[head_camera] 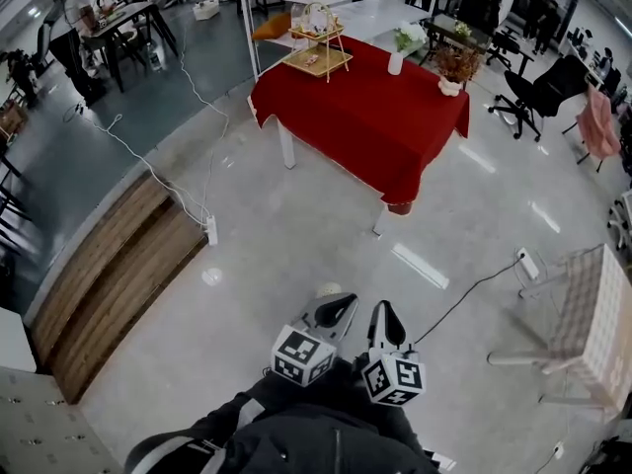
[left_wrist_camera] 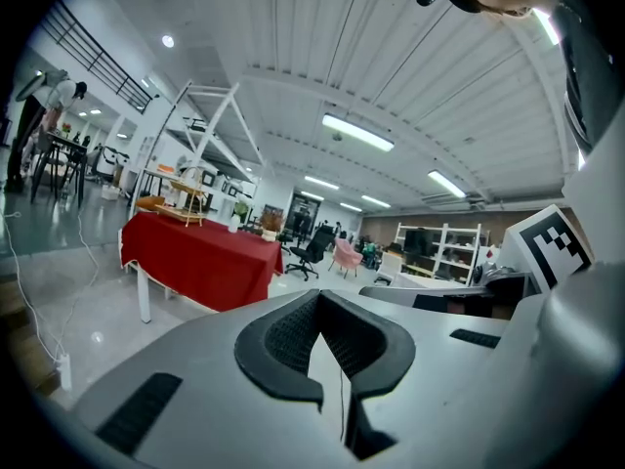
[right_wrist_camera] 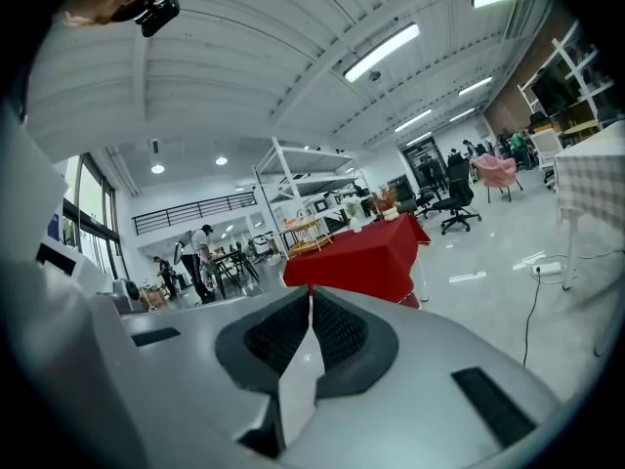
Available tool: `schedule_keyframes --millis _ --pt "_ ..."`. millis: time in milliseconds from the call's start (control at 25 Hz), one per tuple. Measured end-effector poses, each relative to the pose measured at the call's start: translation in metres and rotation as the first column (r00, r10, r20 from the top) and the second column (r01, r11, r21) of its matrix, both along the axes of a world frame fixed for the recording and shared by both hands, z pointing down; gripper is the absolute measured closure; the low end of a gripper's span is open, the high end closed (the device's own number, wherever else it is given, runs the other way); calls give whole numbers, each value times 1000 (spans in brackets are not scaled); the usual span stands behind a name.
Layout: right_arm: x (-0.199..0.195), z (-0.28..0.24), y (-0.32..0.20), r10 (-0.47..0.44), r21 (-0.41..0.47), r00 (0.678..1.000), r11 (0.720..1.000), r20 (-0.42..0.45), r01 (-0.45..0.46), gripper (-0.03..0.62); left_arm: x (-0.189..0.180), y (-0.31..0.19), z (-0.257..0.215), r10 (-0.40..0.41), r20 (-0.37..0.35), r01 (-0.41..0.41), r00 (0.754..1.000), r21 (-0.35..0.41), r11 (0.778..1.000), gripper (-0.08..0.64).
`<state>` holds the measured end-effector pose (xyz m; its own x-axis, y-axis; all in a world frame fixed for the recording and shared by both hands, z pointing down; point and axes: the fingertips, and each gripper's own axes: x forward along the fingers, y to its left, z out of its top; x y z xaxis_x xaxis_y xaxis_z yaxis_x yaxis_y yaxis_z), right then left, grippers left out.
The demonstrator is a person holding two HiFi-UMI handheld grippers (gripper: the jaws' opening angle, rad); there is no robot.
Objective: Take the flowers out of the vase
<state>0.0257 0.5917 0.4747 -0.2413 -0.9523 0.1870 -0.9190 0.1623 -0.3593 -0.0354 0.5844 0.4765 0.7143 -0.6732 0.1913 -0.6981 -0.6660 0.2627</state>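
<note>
Both grippers, left gripper (head_camera: 336, 309) and right gripper (head_camera: 385, 316), are closed tight and hold nothing, well apart from the red table (head_camera: 365, 126). At its far edge a white vase (head_camera: 396, 63) holds flowers (head_camera: 409, 37), likely light, soft and easy to snap, so grab low on the stems. A wire stand (head_camera: 318, 39) and a brown plant pot (head_camera: 453, 70) sit near it.

Right gripper (right_wrist_camera: 311, 293), jaws closed together with nothing between them, directed toward a table under a red cloth (right_wrist_camera: 371, 260) well beyond. On the table: a tiered stand (right_wrist_camera: 306, 233) and a white vase (right_wrist_camera: 356, 223). Left background, a standing person (right_wrist_camera: 202, 254); right, a power strip (right_wrist_camera: 547, 268) on the floor
</note>
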Motion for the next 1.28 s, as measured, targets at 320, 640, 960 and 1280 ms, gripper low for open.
schedule_keyframes --millis 320,640,960,1280 --pt "1 -1 -43 -4 -9 1000 1000 -12 4 578 6 -49 -1 6 -8 -6 1000 -6 1000 551" --pt "4 -1 -95 -35 -14 999 999 -5 35 578 10 -102 2 -24 8 24 1000 -15 1000 551" --pt "6 2 -154 -67 -39 998 997 -22 66 577 10 -162 -5 -60 52 58 997 42 997 551" --pt "9 -3 -208 -60 -53 997 997 -46 57 577 7 -221 -13 -76 37 74 996 48 996 551"
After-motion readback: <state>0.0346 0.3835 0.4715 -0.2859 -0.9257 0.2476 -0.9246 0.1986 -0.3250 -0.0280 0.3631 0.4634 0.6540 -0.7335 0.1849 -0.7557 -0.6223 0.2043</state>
